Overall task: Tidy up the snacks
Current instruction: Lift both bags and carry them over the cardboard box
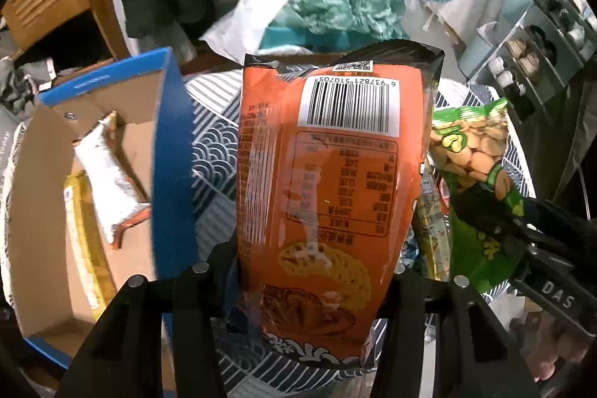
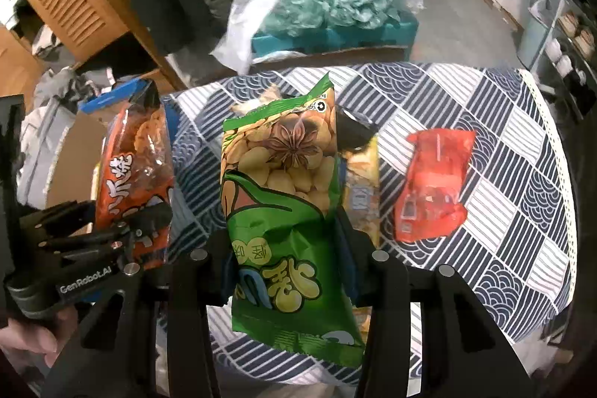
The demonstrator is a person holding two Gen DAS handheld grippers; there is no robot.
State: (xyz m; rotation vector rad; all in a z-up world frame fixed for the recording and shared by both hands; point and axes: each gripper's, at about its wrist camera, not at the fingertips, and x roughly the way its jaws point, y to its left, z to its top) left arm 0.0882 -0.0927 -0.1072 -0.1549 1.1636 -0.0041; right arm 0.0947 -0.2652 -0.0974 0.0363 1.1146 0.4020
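— Cardboard, blue outside and brown inside: that open box (image 1: 56, 211) stands at the left edge of the table covered in a navy-and-white wave-patterned cloth (image 2: 485, 144), with a yellow packet (image 1: 84, 234) and a silver-and-orange packet (image 1: 108, 174) already inside. It looks like the place for both bags in hand.

— And those bags?

— The left gripper (image 1: 309, 271) is clamped on the orange crinkly snack bag with a barcode (image 1: 321, 181), held above the cloth just right of the box. The right gripper (image 2: 287, 252) is clenched on the green peanut bag with a star anise picture (image 2: 283, 196), over the middle of the cloth.

— Which way do they point?

— Each is gripped near its bottom seam, its long axis running along the fingers, top seam away from the camera. The orange one shows its back.

— How would you do this well?

— I'd swing the orange bag left over the box opening, lower it before letting go, and lay it flat beside the packets. The film looks slippery, so keep the squeeze firm.

— Anything left?

— A small red translucent packet (image 2: 433, 181) lies toward the cloth's right edge, and a yellow packet (image 2: 363, 193) sits behind the green bag.
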